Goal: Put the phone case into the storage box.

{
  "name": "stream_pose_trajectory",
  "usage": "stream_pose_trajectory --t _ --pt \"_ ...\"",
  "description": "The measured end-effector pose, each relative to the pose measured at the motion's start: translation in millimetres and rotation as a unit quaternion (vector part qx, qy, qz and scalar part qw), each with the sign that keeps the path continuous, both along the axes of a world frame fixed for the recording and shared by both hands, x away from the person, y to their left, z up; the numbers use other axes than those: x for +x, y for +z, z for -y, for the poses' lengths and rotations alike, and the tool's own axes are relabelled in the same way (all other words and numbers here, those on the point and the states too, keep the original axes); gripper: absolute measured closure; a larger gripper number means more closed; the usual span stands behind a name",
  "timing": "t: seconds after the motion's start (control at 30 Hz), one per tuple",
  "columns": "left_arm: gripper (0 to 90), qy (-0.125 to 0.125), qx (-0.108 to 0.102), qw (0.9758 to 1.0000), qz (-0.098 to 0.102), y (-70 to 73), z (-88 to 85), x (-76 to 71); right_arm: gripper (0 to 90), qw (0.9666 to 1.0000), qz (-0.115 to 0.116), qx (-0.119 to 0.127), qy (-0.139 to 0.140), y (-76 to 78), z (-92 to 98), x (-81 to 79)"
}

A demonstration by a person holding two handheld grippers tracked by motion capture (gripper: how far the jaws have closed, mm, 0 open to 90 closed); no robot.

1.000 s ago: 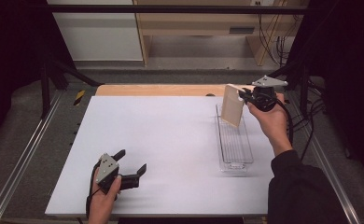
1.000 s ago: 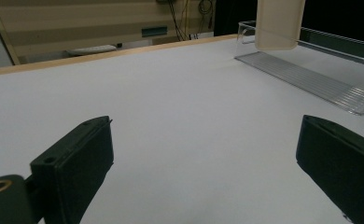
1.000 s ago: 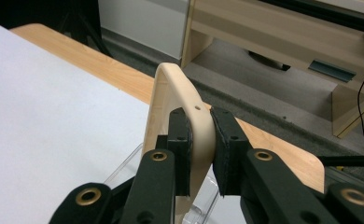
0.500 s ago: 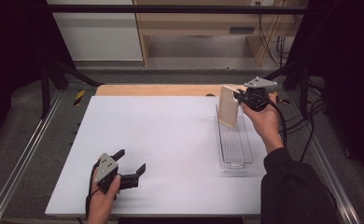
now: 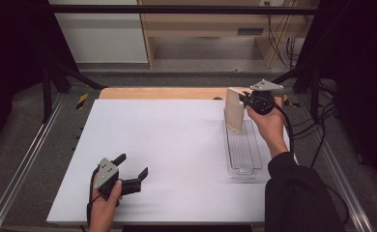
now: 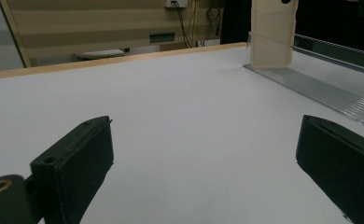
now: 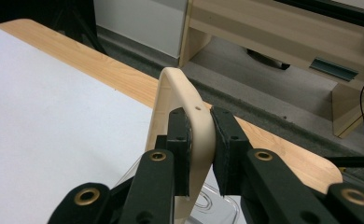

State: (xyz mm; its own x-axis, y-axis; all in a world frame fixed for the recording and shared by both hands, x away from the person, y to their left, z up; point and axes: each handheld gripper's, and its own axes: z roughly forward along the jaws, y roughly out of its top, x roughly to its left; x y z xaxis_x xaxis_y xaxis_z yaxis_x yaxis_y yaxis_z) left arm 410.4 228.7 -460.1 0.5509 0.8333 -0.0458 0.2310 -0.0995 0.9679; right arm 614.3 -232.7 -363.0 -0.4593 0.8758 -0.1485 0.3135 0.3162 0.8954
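From the high view, I see my right tongs (image 5: 243, 100) holding a pale board (image 5: 235, 115) upright over the far end of the clear tray (image 5: 243, 162) by the tabletop's (image 5: 167, 145) right edge — it looks stiff, light and smooth, best gripped at its top rim. The left gripper view shows the left tongs (image 6: 208, 163) spread wide, empty, low over the near left area. In the right gripper view, the pads (image 7: 180, 140) pinch the board's rounded rim — firmly.

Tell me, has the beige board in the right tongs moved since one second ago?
Yes. The beige board moved left and down toward the clear tray.
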Motion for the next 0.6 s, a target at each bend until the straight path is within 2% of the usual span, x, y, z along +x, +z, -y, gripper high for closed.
stream_pose_trajectory --t 0.6 --pt "1.8 0.003 -0.002 1.0000 0.007 1.8 -6.1 0.9 77.9 0.9998 0.004 0.009 -0.016 -2.4 -1.1 5.1"
